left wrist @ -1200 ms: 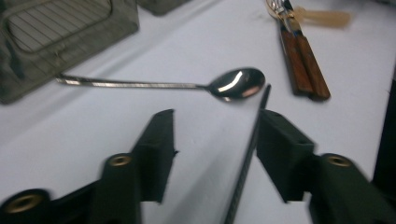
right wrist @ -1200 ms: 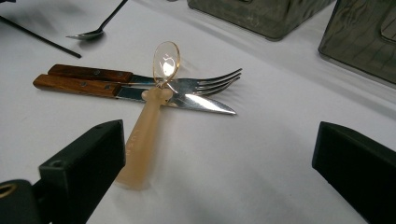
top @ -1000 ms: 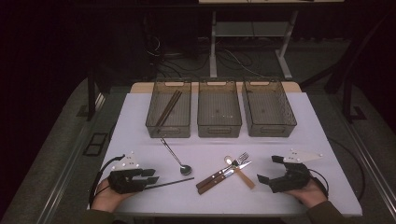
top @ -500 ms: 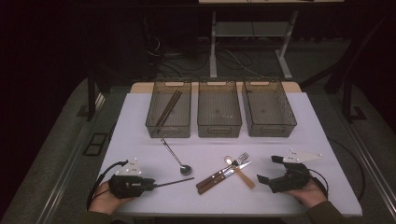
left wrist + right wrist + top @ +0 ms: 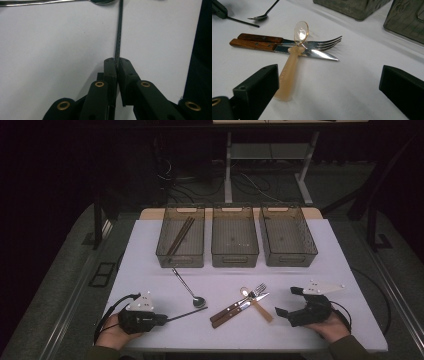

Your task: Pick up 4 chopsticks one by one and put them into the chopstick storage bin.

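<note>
- White table, dark room around it; floor cables look blurred.
- Your left gripper has just closed, pinching a thin black stick lying near the spoon.
- Your right gripper rests with jaws wide.

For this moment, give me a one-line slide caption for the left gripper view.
Left claw shut on a thin black chopstick lying on the white table, beside a metal spoon.

No text or label can be read.
</note>
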Tool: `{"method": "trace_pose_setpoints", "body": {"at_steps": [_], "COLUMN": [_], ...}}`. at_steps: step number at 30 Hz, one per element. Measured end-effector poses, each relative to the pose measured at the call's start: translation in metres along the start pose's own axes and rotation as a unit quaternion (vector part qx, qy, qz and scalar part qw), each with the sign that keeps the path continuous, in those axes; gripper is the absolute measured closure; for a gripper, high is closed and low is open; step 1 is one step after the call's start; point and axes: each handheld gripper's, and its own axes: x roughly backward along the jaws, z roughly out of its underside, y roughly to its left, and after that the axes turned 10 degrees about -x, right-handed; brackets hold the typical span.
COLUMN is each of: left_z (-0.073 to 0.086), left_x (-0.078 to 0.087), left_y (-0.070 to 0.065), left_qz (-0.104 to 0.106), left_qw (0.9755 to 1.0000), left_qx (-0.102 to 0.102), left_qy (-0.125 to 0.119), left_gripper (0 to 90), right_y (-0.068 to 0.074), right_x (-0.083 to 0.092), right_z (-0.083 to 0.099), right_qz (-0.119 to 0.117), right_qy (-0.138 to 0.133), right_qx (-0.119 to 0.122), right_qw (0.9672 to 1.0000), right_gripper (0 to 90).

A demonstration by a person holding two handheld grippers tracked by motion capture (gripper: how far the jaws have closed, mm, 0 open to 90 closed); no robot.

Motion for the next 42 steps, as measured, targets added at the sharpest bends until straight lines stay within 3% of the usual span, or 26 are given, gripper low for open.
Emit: {"method": "trace_pose_setpoints", "body": {"at_steps": [14, 21, 29, 38, 42], "left_z": [-0.004, -0.008, -0.012, -0.018, -0.023], "left_x": [-0.003, -0.002, -0.004, -0.002, 0.000], "left_y": [-0.001, -0.002, -0.004, -0.004, -0.002], "left_qz": [0.007, 0.016, 0.029, 0.022, 0.014], "left_qw": [0.9999, 0.9997, 0.9992, 0.9988, 0.9980], "left_qx": [-0.011, -0.006, -0.014, -0.002, 0.016], "left_qy": [0.001, -0.018, -0.025, -0.044, -0.060], "left_gripper": [85.6, 85.6, 85.6, 85.6, 85.6], "right_y": [0.000, 0.000, 0.000, 0.000, 0.000], "right_x": [0.000, 0.000, 0.000, -0.001, -0.001], "right_z": [0.000, 0.000, 0.000, 0.000, 0.000], "right_qz": [-0.001, -0.001, -0.001, -0.001, -0.001], "right_qy": [0.000, 0.000, 0.001, 0.002, 0.003], "right_qx": [0.000, 0.000, -0.001, 0.000, 0.000], "right_qw": [1.0000, 1.0000, 1.0000, 1.0000, 1.0000], "right_gripper": [2.3, 2.3, 2.3, 2.3, 2.3]}}
